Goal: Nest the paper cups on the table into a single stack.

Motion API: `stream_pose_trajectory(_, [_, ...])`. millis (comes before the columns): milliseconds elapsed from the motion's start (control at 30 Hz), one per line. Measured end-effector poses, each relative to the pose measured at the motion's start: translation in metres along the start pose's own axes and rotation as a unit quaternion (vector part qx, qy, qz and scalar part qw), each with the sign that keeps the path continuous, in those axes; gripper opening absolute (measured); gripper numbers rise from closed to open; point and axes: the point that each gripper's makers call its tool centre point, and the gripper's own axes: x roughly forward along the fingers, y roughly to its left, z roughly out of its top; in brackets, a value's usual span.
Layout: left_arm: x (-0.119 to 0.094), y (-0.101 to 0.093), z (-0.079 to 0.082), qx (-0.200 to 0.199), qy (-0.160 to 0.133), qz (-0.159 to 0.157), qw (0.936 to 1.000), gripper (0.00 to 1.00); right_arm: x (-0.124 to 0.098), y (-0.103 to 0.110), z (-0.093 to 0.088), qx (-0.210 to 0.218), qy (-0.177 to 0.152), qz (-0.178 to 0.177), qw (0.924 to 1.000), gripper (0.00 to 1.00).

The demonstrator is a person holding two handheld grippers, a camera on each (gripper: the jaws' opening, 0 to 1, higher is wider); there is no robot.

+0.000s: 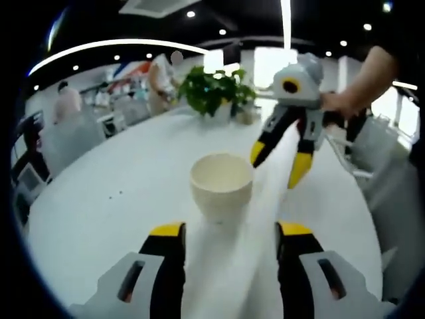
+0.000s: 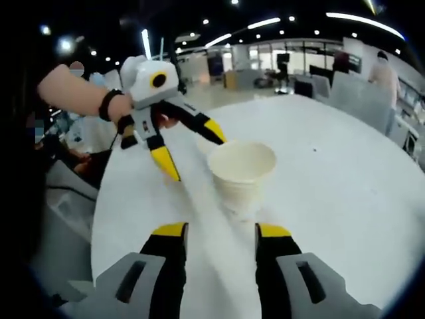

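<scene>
While the cup (image 1: 221,186) stands upright on the white table (image 1: 119,193) (mouth up), the left gripper (image 1: 229,232) and the right gripper (image 2: 221,234) face it from opposite sides, both with fingers spread wide, holding nothing, cup just ahead.

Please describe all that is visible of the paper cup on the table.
The paper cup is cream-white and plain, apparently thin paper, with a rolled rim and walls tapering to a narrower base. It stands upright, mouth open, on the white table; its inside looks empty. It may be more than one nested cup; I cannot tell. Neither the left gripper nor the right gripper, both open, touches it.
</scene>
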Motion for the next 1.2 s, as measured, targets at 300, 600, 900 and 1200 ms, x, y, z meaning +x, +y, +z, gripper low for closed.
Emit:
stream_pose_trajectory(300, [-0.037,-0.019,-0.004,-0.024,-0.004,0.025,0.9994,0.58,-0.034,0.012,-0.004,0.031,-0.027,-0.031,0.9986,0.45])
stream_pose_trajectory(600, [-0.070,-0.037,-0.009,-0.059,-0.019,0.053,0.9966,0.66,-0.073,0.033,-0.003,0.059,-0.087,-0.055,0.9930,0.62])
stream_pose_trajectory(900, [-0.103,-0.060,-0.019,-0.074,-0.021,0.069,0.9947,0.74,-0.100,0.043,-0.009,0.077,-0.116,-0.071,0.9877,0.88])
stream_pose_trajectory(1200, [-0.136,-0.067,-0.021,-0.085,-0.035,0.087,0.9920,0.87,-0.121,0.047,-0.019,0.063,-0.106,-0.085,0.9888,1.00])
